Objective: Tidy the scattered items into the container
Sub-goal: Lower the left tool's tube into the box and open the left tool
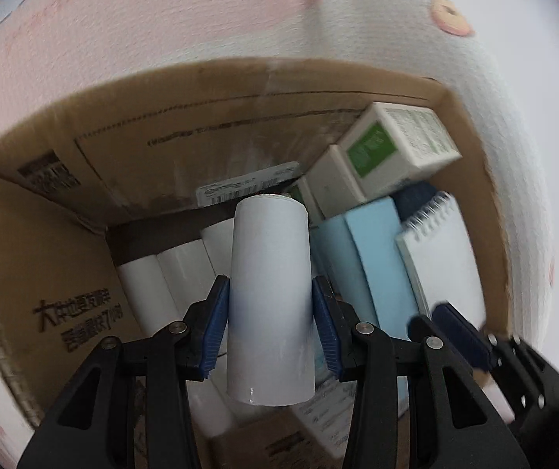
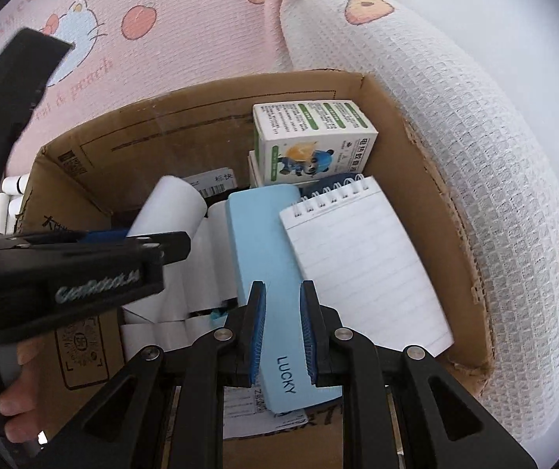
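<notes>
My left fingers point(image 1: 269, 326) squeeze a white roll point(image 1: 269, 293) from both sides, and it hangs over the open cardboard box point(image 1: 45, 211); my right fingers point(image 2: 281, 334) are close together around a light blue case point(image 2: 267, 273) with LUCKY on it, and I cannot tell if they press it or just sit beside it; the case lies inside the box, next to a lined notepad point(image 2: 365, 269); I think my two hands are very near each other, so they could bump; the roll is smooth, so it could slip and land on end on the other rolls point(image 1: 170, 281) below; if I drop it too far right it could land on the case; only the right view shows more white rolls point(image 2: 9, 199) outside the box, so the job is not done; only the left view shows the whole grip on my roll; a green and white carton point(image 2: 310, 140) sits in the far corner.
</notes>
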